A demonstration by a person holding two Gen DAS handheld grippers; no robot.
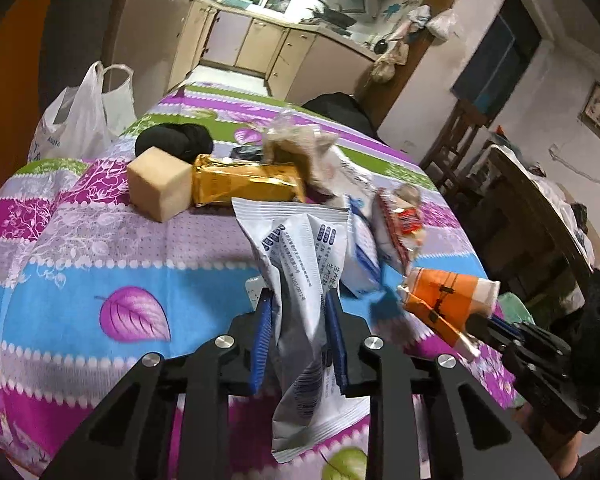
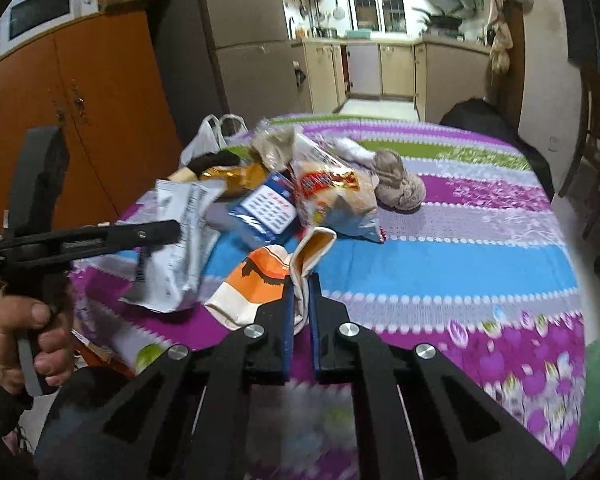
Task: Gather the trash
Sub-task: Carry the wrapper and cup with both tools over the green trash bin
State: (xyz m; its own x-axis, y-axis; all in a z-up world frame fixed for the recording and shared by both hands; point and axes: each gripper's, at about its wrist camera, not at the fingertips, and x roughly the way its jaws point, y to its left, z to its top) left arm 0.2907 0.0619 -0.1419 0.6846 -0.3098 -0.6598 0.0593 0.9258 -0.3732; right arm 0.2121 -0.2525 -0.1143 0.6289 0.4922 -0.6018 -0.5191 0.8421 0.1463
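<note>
Near field: the left gripper (image 1: 300,300) is clamped on a white printed wrapper (image 1: 300,264), whose long axis runs along the fingers, its sealed end pointing away toward the pile and its other end hanging back under the jaws. The right gripper (image 2: 300,284) is pinched on the rim of a crushed orange paper cup (image 2: 260,280), which lies just above the tablecloth (image 2: 460,264) with its open mouth pointing away and up. Middle field: uncollected items lie in a heap, namely a blue carton (image 2: 266,210), a snack bag (image 2: 332,196), a gold packet (image 1: 244,180) and a tan block (image 1: 160,184). Far field: a white plastic bag (image 1: 80,116) stands at the table's far-left edge. Judged step: both pieces grasped, transport pending; the next move calls for carrying them to a receptacle, possibly that bag, without loosening either grip.
</note>
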